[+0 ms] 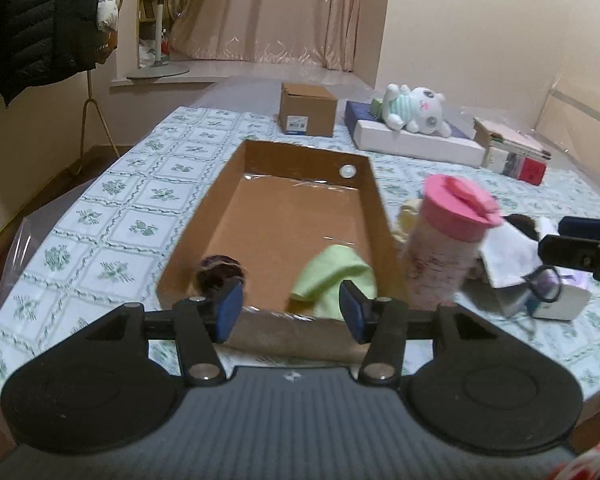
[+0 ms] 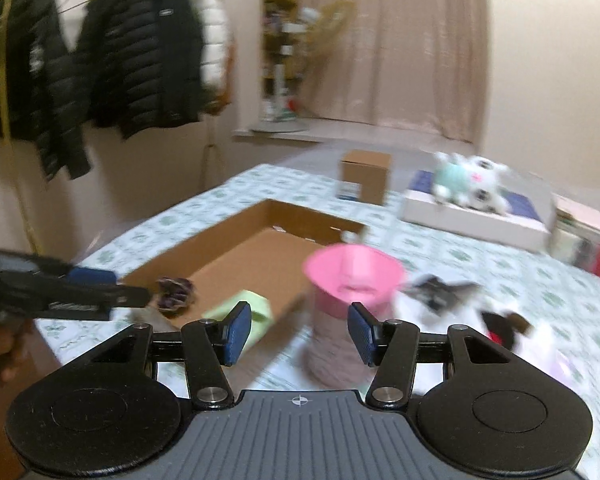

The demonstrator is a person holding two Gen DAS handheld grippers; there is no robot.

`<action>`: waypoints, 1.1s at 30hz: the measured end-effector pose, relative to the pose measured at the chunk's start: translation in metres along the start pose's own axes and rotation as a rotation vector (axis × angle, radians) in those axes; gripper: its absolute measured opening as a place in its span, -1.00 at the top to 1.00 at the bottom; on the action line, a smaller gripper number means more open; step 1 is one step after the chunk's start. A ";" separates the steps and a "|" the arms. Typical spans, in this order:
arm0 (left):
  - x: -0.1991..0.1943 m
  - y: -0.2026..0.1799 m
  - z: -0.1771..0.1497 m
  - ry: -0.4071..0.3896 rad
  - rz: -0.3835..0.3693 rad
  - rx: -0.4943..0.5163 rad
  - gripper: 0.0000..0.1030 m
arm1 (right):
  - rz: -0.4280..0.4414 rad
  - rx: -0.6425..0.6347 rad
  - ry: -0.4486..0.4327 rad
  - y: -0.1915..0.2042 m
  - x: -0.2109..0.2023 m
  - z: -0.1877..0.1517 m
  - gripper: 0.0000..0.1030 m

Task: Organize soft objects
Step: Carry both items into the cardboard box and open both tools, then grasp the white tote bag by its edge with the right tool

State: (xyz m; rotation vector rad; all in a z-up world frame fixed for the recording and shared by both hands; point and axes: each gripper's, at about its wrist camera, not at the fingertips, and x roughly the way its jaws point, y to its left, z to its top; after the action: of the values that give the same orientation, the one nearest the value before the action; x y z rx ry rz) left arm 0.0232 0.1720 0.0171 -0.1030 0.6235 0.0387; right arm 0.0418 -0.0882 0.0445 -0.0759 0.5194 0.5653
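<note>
A patterned cloth (image 1: 112,216) covers the table, and on it sits an open cardboard tray (image 1: 216,200). Black jackets (image 2: 140,52) hang on a rack against the left wall.

In the tray's near left corner lies a dark purple scrunchie (image 1: 216,274). To its right, in the tray's near right part, lies a green cloth (image 1: 332,276), crumpled. The left gripper (image 1: 291,307) hovers just over the tray's near wall, its blue pads apart with nothing between them; the scrunchie sits just beyond the left pad and the green cloth just beyond the right one.

Right of the tray, just outside its wall, stands a tumbler (image 1: 444,240) with a pink lid, upright. The right gripper (image 2: 300,334) is near it, fingers apart and empty; the tumbler shows through the gap but the pads do not press it. This view is blurred.

Further right lies a jumble of white cloth (image 1: 508,248), glasses (image 1: 544,282) and a dark soft thing I cannot make out. At the far end stand a small box (image 1: 308,110) and a plush toy (image 1: 416,110) lying on a white box (image 1: 416,146).
</note>
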 end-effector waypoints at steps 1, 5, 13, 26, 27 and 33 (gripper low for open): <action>-0.003 -0.005 -0.002 -0.001 -0.003 -0.003 0.05 | -0.017 0.013 0.001 -0.006 -0.007 -0.003 -0.04; -0.016 -0.028 -0.006 -0.015 -0.017 -0.002 0.05 | -0.078 0.059 0.002 -0.031 -0.035 -0.014 -0.04; -0.028 -0.071 0.000 -0.039 -0.051 0.021 0.04 | -0.149 0.142 -0.008 -0.070 -0.069 -0.035 -0.04; -0.002 -0.115 0.009 0.010 -0.124 0.078 0.05 | -0.157 0.169 0.007 -0.105 -0.057 -0.040 -0.04; 0.001 -0.117 0.010 0.013 -0.125 0.079 0.05 | -0.155 0.163 0.011 -0.108 -0.053 -0.040 -0.04; 0.023 -0.127 0.011 0.028 -0.124 0.088 0.05 | -0.150 0.118 0.044 -0.124 -0.020 -0.033 -0.04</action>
State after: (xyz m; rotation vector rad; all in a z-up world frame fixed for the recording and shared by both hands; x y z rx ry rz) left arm 0.0571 0.0468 0.0235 -0.0571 0.6448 -0.1105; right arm 0.0777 -0.2098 0.0169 -0.0150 0.5838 0.3860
